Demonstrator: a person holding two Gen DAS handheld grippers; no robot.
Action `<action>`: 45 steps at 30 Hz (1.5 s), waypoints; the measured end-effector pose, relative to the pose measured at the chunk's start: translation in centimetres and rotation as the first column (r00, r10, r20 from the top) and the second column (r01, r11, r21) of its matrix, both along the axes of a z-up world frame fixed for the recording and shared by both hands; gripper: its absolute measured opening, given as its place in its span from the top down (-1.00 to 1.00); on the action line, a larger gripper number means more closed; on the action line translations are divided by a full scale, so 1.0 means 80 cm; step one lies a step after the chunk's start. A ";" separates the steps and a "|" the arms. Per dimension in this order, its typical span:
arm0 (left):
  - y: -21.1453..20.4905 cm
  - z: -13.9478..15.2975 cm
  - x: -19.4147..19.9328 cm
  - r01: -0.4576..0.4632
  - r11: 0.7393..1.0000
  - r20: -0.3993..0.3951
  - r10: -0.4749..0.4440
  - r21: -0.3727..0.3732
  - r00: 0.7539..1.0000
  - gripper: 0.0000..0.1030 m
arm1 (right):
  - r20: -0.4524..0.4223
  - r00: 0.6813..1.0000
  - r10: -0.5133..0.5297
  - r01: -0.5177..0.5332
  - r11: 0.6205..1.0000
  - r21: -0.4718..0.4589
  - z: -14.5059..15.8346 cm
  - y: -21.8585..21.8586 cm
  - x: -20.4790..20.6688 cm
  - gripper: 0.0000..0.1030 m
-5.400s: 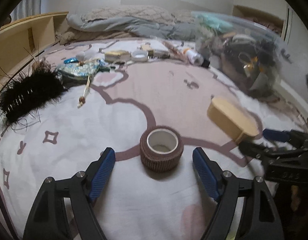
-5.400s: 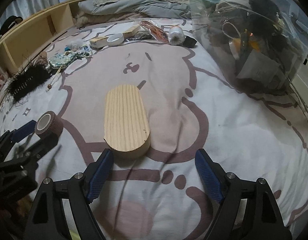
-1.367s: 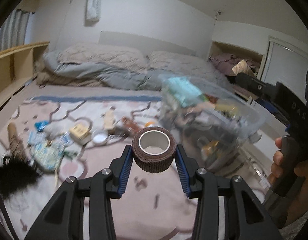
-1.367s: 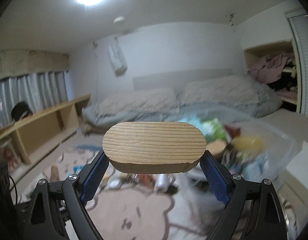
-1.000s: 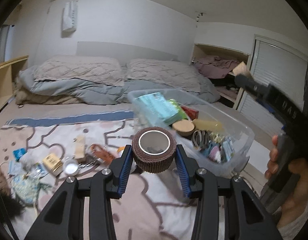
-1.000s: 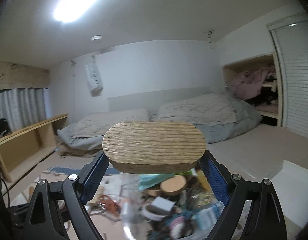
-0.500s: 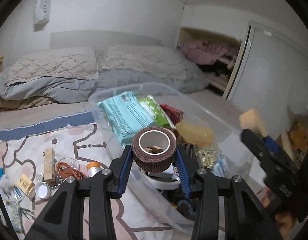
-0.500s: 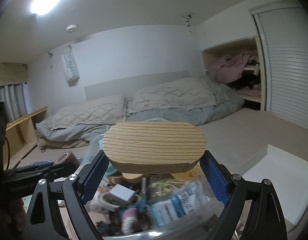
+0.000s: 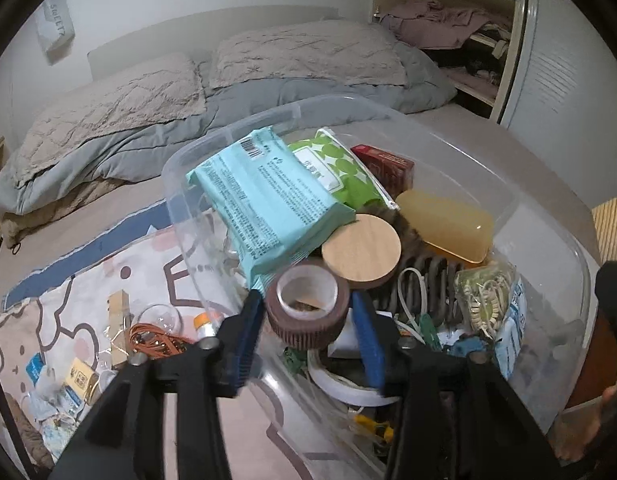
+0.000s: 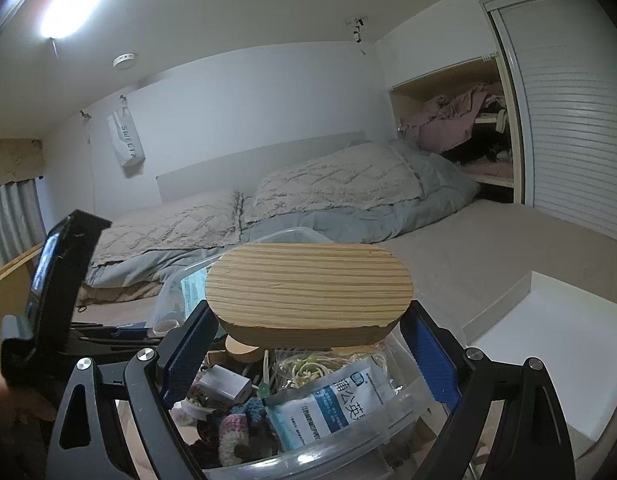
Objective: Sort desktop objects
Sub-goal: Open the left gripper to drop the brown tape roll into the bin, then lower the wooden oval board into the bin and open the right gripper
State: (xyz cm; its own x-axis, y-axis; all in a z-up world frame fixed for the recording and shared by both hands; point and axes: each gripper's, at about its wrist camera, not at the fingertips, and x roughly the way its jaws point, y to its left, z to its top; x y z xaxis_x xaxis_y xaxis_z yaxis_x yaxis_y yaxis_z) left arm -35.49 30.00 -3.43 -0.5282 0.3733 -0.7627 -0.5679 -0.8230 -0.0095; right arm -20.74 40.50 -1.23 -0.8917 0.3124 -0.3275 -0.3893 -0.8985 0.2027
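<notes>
My left gripper (image 9: 308, 322) is shut on a brown tape roll (image 9: 307, 310) and holds it over the near left edge of a clear plastic bin (image 9: 556, 248) full of items. My right gripper (image 10: 308, 328) is shut on an oval wooden block (image 10: 308, 284) and holds it above the same bin (image 10: 316, 458). The left gripper's body also shows at the left of the right wrist view (image 10: 56, 280). The block's edge shows at the far right of the left wrist view (image 9: 612, 226).
The bin holds a teal wipes pack (image 9: 264, 196), a green pack (image 9: 336, 168), a round wooden lid (image 9: 361, 249), an amber soap bar (image 9: 444, 224) and a white tape roll (image 9: 348, 384). Loose items (image 9: 148, 336) lie on the patterned blanket to the left. Pillows lie behind.
Both grippers have carried their objects from the blanket to over the bin. In the last half second the left gripper moved closer and tilted down over the bin's contents.
</notes>
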 end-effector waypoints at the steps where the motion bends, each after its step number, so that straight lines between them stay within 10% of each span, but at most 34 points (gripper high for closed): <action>1: 0.001 0.000 0.002 0.011 1.000 0.004 -0.011 0.015 1.000 -0.27 | 0.000 1.000 0.002 -0.002 1.000 0.000 0.000 0.000 0.000 -0.79; 18: -0.068 0.029 0.024 -0.057 0.980 -0.019 0.062 0.188 0.998 -0.38 | 0.011 0.998 0.057 -0.057 0.998 -0.041 -0.004 0.002 -0.010 -0.79; 29: -0.164 0.004 0.083 -0.086 0.971 -0.073 0.104 0.222 0.992 -0.38 | 0.044 0.961 0.273 -0.265 0.955 -0.133 0.002 -0.017 -0.037 -0.79; 45: -0.270 -0.052 0.172 -0.087 0.977 -0.145 0.116 0.196 0.983 -0.38 | 0.371 0.859 0.353 -0.237 0.916 -0.324 -0.012 -0.055 -0.122 -0.79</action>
State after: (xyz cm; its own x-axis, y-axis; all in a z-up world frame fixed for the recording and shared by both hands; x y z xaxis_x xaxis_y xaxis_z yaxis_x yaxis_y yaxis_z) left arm -21.71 8.36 -7.62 -0.6768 0.4404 -0.5899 -0.4883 -0.8682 -0.0880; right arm -30.48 36.11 -2.19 -0.6913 -0.0912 -0.7168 -0.2135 -0.9220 0.3231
